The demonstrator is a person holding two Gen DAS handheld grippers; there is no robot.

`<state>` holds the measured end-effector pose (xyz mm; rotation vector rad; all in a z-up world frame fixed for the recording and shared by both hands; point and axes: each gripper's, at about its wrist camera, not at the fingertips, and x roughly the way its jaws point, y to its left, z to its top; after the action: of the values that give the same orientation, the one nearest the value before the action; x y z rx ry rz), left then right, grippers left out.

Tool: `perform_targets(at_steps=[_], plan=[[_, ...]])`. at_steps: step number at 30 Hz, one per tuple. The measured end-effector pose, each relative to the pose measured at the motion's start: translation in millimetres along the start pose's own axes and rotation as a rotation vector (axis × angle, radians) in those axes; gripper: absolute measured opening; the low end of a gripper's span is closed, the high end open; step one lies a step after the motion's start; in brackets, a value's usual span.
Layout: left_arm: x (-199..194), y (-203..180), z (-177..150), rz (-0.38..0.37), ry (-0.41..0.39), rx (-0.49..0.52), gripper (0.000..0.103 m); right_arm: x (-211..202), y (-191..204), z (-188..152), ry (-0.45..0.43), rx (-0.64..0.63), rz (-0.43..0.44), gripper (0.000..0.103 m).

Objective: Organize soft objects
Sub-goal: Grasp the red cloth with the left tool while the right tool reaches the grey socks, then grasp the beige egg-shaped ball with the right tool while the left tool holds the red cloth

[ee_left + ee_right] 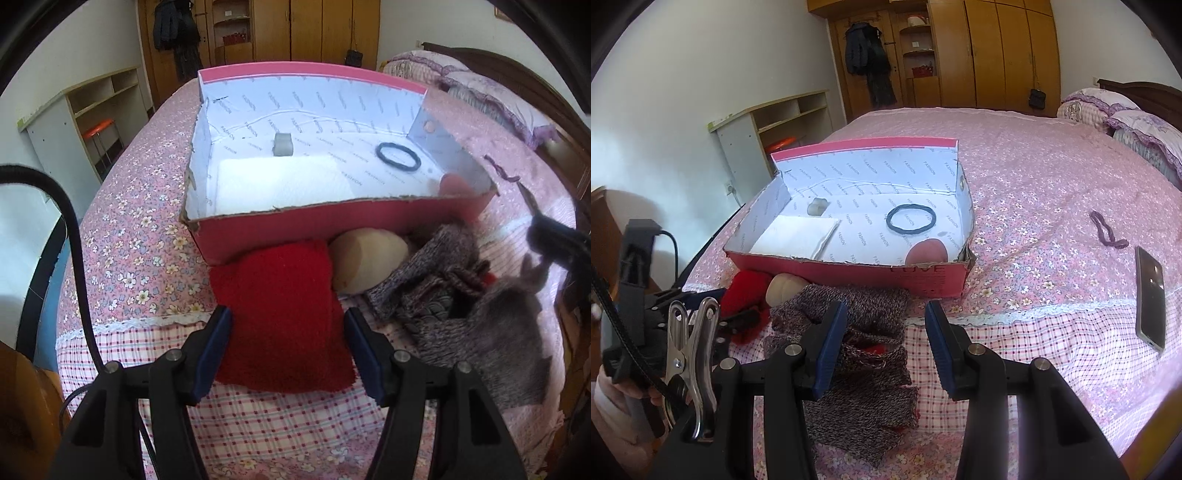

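On the bed [1034,177], against the near wall of the pink box [295,229], lie three soft things in a row: a red cloth [280,314] to the left, a cream pad [365,258] in the middle, and a grey knit [461,306] to the right. Left gripper [288,325]: jaws spread, one blue pad on each side of the red cloth, neither pad pressing on it; nothing is held. The cloth lies straight ahead of this gripper and a little below, its long axis running away from the camera toward the box, so the jaws straddle its shorter width. Right gripper [886,317]: jaws spread and empty, poised over the right edge of the grey knit [849,332], most of which lies under and left of its left finger. Inside the box: a white folded cloth [280,184], a small grey block [283,144], a black ring [399,156] and a pinkish round thing [927,251] in the near right corner. Apart on the bed, to the right: a purple band [1106,229] and a phone [1150,299]. Judgement: the left hand is the nearer to the red cloth, and the coming move appears to turn on lowering and closing across the cloth's width, then lifting it forward over the box wall just beyond
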<state>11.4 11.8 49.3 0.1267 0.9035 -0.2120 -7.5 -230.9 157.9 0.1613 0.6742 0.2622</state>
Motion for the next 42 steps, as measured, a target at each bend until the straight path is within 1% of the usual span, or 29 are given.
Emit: perform_targets(at_steps=[4,8,11,13,16,19,26,28,32,37,42], plan=[[6.6,0.5,-0.5,0.022,0.001,-0.011,0.067,0.0,1.8,-0.7,0.003,0.000,0.002,0.045],[11.4,3.1,-0.5,0.019,0.004,-0.023,0.067,-1.5,4.7,-1.4,0.004,-0.013,0.001,0.045],[9.6,4.8,-2.3,0.008,-0.009,-0.029,0.059,-4.0,6.2,-0.5,0.000,-0.017,-0.003,0.045],[6.6,8.0,-4.3,-0.006,-0.022,-0.041,0.050,-5.9,7.5,0.6,-0.003,-0.018,-0.004,0.045],[2.0,13.1,-6.6,-0.024,-0.034,-0.051,0.044,-8.0,10.1,2.4,-0.006,-0.029,-0.010,0.045],[-4.9,18.7,-8.5,-0.047,-0.043,-0.072,0.041,-8.1,13.6,3.5,-0.002,-0.039,-0.014,0.045],[-34.0,36.8,-15.1,-0.087,-0.091,-0.142,0.041,-14.3,26.2,8.1,-0.015,-0.070,-0.012,0.045],[-42.6,43.4,-18.1,-0.078,-0.104,-0.156,0.041,-15.6,31.4,9.3,-0.018,-0.078,-0.005,0.045],[-48.1,54.4,-24.4,-0.052,-0.097,-0.187,0.041,-13.0,49.1,12.3,-0.007,-0.106,0.028,0.045],[-45.7,62.9,-32.9,-0.017,-0.085,-0.201,0.041,1.4,71.1,13.1,0.054,-0.119,0.068,0.045],[-41.1,69.8,-41.0,-0.031,-0.078,-0.220,0.041,25.0,97.3,13.2,0.125,-0.121,0.149,0.045]])
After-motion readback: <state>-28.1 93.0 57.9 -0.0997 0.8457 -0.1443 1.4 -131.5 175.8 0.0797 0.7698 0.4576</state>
